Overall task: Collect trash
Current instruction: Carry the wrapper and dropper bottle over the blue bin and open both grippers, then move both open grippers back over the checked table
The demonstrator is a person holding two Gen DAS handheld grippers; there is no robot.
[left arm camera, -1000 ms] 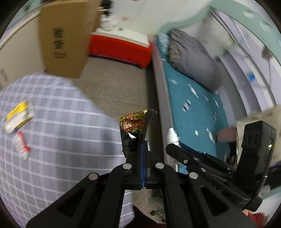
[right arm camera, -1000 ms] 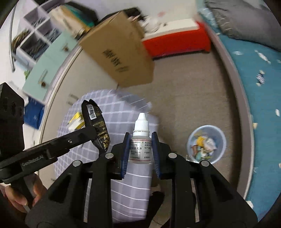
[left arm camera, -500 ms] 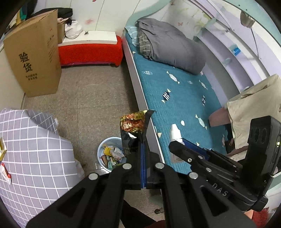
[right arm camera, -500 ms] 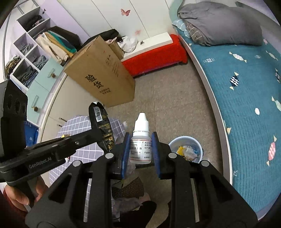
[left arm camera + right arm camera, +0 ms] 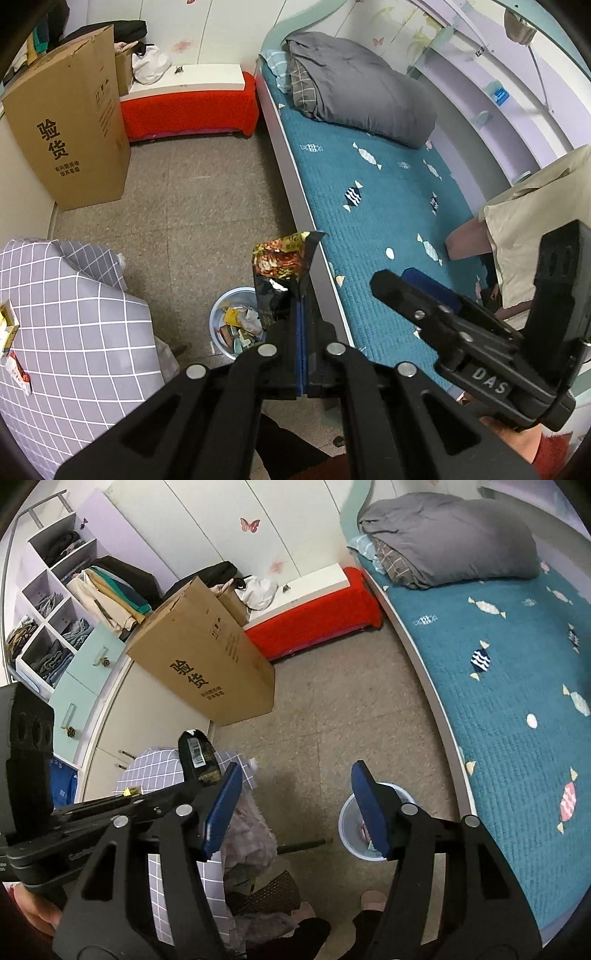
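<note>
Left tool [image 5: 301,332]: pads together, clamped on the snack wrapper [image 5: 282,273], which stands up out of the tips. It hangs just above the trash bin [image 5: 221,317], probably staged for its own drop.

Right tool [image 5: 295,808]: jaws opening, nothing between the pads. A second ago it gripped a small white dropper bottle; half a second ago it held that bottle beside the bin. Now the bottle is gone from both views. Likely released into the bin, but I cannot see it land, since the right finger [image 5: 369,812] covers part of the bin's mouth.

The bin sits on the floor, between the bench corner with the grey checked cloth [image 5: 74,325] and the bed [image 5: 388,206] edge, already holding mixed scraps. It is near enough to both tools for drops straight from hand.

Still on the bench at its left edge: a yellow box [image 5: 7,325] and a red-white packet [image 5: 18,373], so more pickups remain.

Since a second ago both views have swung off the bench top toward the floor and bin. Cardboard box [image 5: 207,664] stands further back against the cabinets.
</note>
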